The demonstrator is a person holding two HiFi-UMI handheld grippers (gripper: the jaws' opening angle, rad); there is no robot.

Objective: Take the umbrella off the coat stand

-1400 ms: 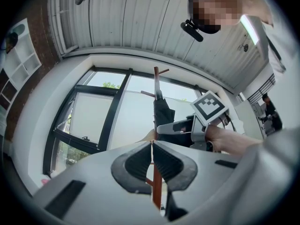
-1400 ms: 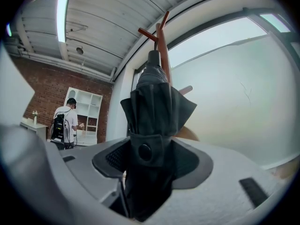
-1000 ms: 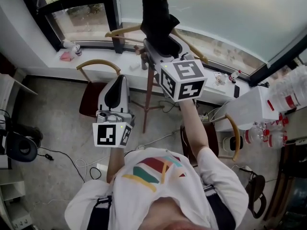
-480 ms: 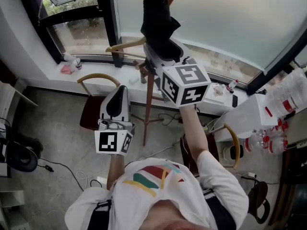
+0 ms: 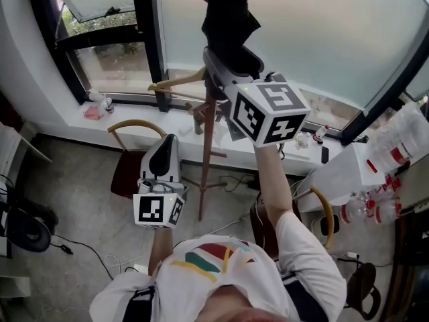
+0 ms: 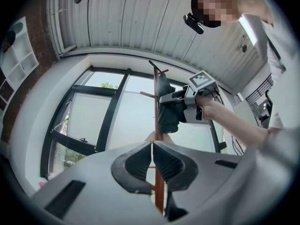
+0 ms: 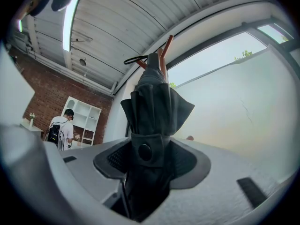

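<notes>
A black folded umbrella [image 5: 226,20] stands up against the top of the wooden coat stand [image 5: 206,143]. My right gripper [image 5: 231,62] is raised high and shut on the umbrella's lower part. In the right gripper view the umbrella [image 7: 152,116] fills the gap between the jaws of the right gripper [image 7: 150,158]. Its thin strap [image 7: 136,60] loops by the stand's peg tips [image 7: 166,46]; I cannot tell whether it hangs on one. My left gripper [image 5: 164,145] is held low beside the stand's pole, shut and empty. The left gripper [image 6: 152,146] faces the pole [image 6: 157,102], with the umbrella [image 6: 168,114] above it.
Two wooden chairs [image 5: 137,127] [image 5: 325,206] stand either side of the stand's feet. The window sill [image 5: 127,109] carries small items. A white table [image 5: 355,173] with bottles is at right. Cables lie on the floor [image 5: 80,247]. A person [image 7: 61,130] stands by a white shelf.
My right gripper has risen with the umbrella, which now sits higher along the stand's top. The left gripper has stayed low in the same place.
</notes>
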